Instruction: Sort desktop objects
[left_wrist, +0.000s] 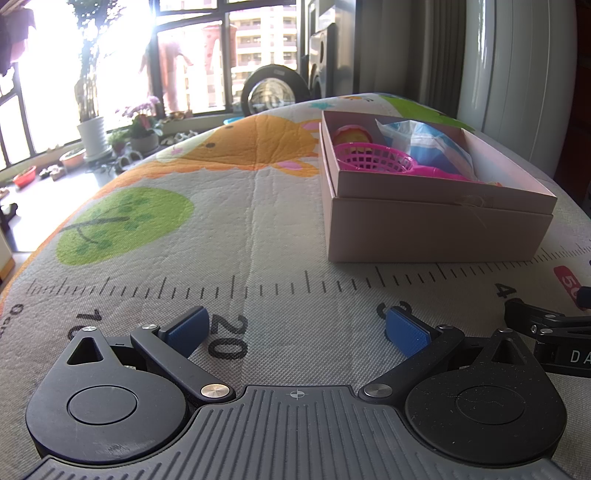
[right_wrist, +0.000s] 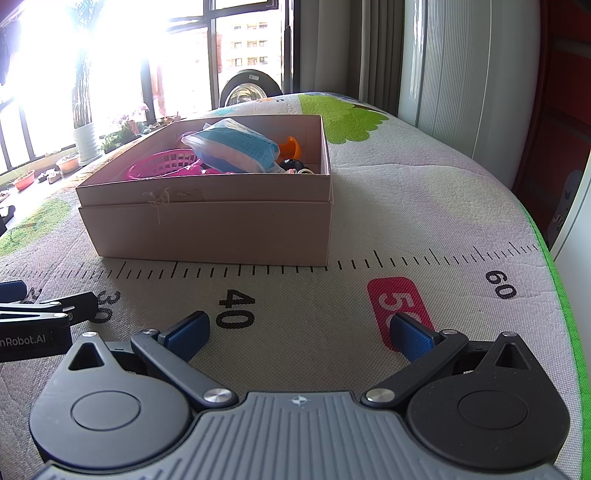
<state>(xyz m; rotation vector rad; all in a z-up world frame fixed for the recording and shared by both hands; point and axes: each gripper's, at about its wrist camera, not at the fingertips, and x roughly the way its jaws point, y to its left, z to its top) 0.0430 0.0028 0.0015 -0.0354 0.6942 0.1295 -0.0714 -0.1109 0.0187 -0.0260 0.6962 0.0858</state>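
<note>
A pale cardboard box (left_wrist: 436, 232) stands on the printed mat, ahead and to the right in the left wrist view; it also shows in the right wrist view (right_wrist: 207, 229), ahead and left. Inside lie a pink mesh basket (left_wrist: 373, 158), a blue and white plastic packet (right_wrist: 236, 147), an orange piece (right_wrist: 290, 146) and small dark items. My left gripper (left_wrist: 297, 328) is open and empty, low over the mat near the "20" mark. My right gripper (right_wrist: 301, 332) is open and empty, near the "40" and "50" marks. Each gripper's side shows in the other's view.
The mat (left_wrist: 221, 229) carries a ruler print, a green tree and an orange animal. Its right edge (right_wrist: 565, 295) drops off with a green border. Windows, potted plants (left_wrist: 92, 133) and a washing machine (left_wrist: 271, 90) lie beyond the far edge.
</note>
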